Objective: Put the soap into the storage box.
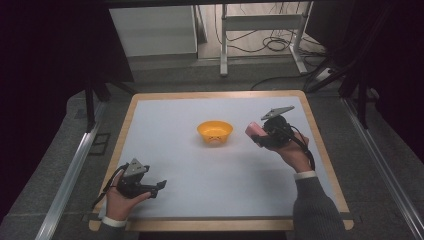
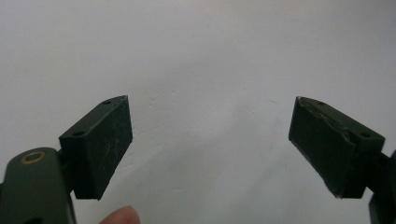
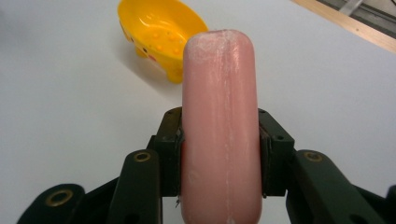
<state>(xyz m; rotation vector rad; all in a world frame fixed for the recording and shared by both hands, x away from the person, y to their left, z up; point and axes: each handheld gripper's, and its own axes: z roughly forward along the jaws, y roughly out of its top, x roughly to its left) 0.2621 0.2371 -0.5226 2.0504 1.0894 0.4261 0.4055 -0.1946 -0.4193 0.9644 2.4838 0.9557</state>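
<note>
My right gripper (image 1: 258, 136) is shut on a pink bar of soap (image 1: 253, 129), held above the white table to the right of a yellow soap dish (image 1: 214, 132). In the right gripper view the pink bar of soap (image 3: 219, 126) stands on edge between the two black pads, and the yellow soap dish (image 3: 159, 35) lies beyond it at upper left, with raised bumps inside. My left gripper (image 1: 161, 186) rests low near the table's front left, pointing right. Its jaws stand wide apart over bare white table, with nothing between the pads (image 2: 100, 144).
The white table top (image 1: 200, 170) has a wooden rim (image 1: 320, 140). Beyond the far edge are a grey floor, a white desk frame (image 1: 260, 30) and loose cables. A fingertip (image 2: 120, 216) shows at the bottom of the left gripper view.
</note>
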